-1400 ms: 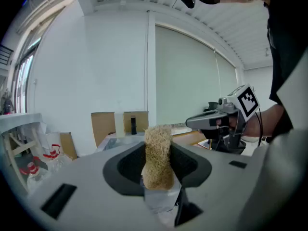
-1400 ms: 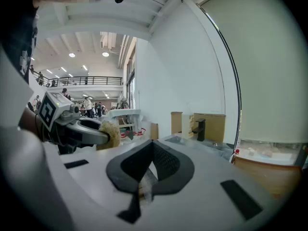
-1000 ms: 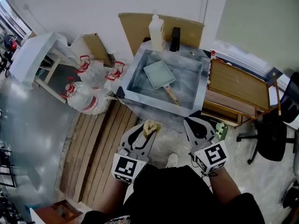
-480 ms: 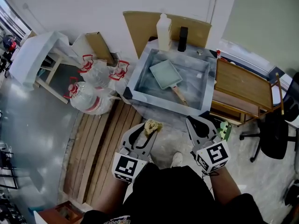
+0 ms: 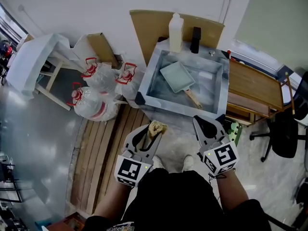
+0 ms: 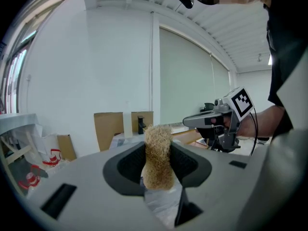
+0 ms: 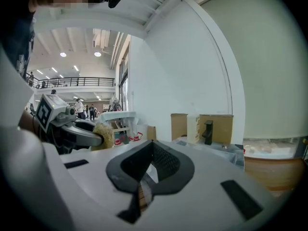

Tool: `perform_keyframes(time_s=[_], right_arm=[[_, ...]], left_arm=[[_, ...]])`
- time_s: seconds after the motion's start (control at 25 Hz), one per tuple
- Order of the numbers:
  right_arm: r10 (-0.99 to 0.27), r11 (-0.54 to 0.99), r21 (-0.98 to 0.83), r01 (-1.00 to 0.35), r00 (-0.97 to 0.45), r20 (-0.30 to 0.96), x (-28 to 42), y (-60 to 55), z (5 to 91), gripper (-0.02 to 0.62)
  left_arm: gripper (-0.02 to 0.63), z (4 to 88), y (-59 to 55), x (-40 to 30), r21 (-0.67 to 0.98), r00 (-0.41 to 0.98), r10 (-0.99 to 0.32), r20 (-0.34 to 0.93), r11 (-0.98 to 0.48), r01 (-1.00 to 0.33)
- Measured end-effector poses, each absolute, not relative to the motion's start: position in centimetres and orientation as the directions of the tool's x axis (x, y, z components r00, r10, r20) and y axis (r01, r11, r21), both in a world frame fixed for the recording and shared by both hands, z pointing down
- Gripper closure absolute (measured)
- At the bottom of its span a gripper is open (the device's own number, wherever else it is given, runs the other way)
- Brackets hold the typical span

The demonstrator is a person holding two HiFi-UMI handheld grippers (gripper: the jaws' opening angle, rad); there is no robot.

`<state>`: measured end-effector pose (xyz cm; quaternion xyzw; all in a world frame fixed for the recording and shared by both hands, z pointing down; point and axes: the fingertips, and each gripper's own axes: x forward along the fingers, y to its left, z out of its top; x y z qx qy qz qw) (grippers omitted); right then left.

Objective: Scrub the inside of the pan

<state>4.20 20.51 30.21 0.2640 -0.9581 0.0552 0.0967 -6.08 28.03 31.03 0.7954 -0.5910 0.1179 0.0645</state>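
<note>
The left gripper [image 5: 153, 132], clamping the scrub pad [image 5: 157, 127], has the pan [image 5: 176, 76] well ahead, slightly right, handle angling back toward the closed, empty right gripper [image 5: 208, 124].

White wall [image 5: 96, 8] behind, shiny grey floor [image 5: 33, 129], wooden slats [image 5: 98, 148], wooden table [image 5: 255, 85] at right.

Pale green pan [image 5: 176, 76] with brown handle [image 5: 195, 99], tan scrubber [image 5: 156, 128], white bottle [image 5: 176, 27], grey basin [image 5: 179, 110], red-trimmed whitish bags [image 5: 94, 105]
</note>
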Motion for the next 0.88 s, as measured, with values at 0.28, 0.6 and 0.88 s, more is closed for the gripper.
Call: perform_keyframes(time_s=[0.28, 0.6, 0.88], right_arm=[[-0.537, 0.828, -0.045, -0.559, -0.813, 0.224, 0.7, 20.6, 30.0, 0.586], [-0.586, 0.793, -0.033, -0.608, -0.776, 0.232, -2.1, 21.1, 29.9, 0.586], [-0.608, 0.775, -0.03, -0.631, -0.757, 0.239, -3.0, 21.5, 30.3, 0.586]], left_arm=[[0.453, 30.9, 27.4, -9.3, -0.016, 0.329, -0.91, 0.253, -0.344, -0.939], [0.453, 30.8, 27.3, -12.2, -0.033, 0.397, -0.887, 0.237, -0.415, -0.909], [0.453, 30.9, 27.5, -13.6, -0.03, 0.417, -0.878, 0.236, -0.435, -0.9]])
